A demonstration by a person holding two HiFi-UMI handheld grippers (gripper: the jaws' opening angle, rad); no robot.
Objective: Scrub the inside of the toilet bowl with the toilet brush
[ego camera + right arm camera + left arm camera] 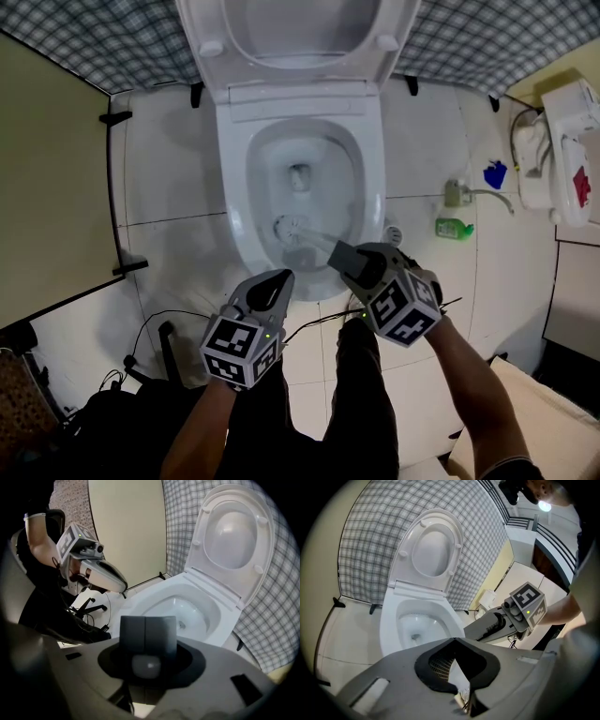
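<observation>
The right gripper (349, 257) has its jaws clamped on the handle of the one toilet brush (298, 231). Its long axis runs away from those jaws, leftward and down into the one toilet bowl (236, 178), bristles on the near wall. The left gripper (275, 283), jaws together and empty, hangs beside the near rim

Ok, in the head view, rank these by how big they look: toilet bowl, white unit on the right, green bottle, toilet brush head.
1. toilet bowl
2. white unit
3. green bottle and toilet brush head: they look about alike, too close to rank.
</observation>
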